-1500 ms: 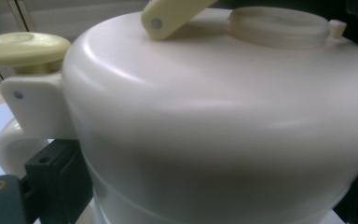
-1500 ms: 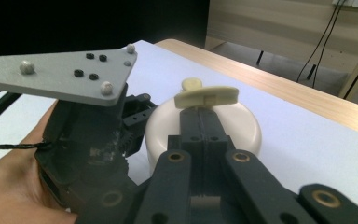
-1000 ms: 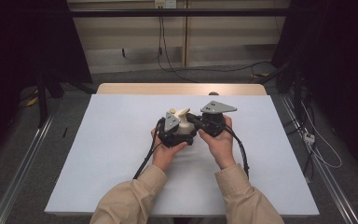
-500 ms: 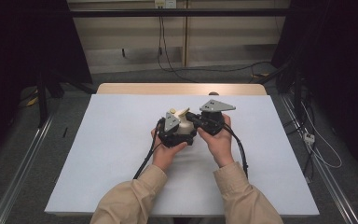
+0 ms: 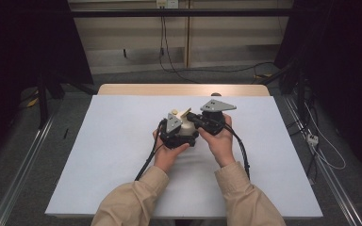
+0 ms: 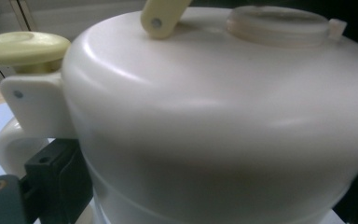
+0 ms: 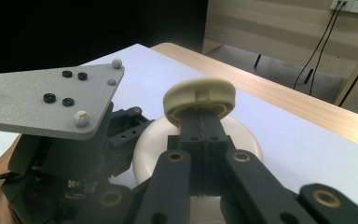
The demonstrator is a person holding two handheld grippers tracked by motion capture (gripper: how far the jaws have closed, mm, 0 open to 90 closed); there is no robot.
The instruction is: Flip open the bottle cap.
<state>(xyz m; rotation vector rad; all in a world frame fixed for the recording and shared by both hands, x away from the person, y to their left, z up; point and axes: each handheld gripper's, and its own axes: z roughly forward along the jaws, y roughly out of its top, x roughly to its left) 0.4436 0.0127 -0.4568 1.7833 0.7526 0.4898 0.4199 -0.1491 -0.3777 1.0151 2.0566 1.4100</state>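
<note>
While the right hand-held gripper [image 7: 200, 122] clamps the cream kettle's [image 6: 223, 126] knob [image 7: 199, 101], the left's state is unclear, no lettering readable

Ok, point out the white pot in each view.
High view: white pot at the table's middle, between both tools.
Left gripper view: close up, across most of the picture.
Right gripper view: low centre, under the pale cap pinched by the right tool.
Shared landmark: the wooden table edge beyond the pot.
</note>
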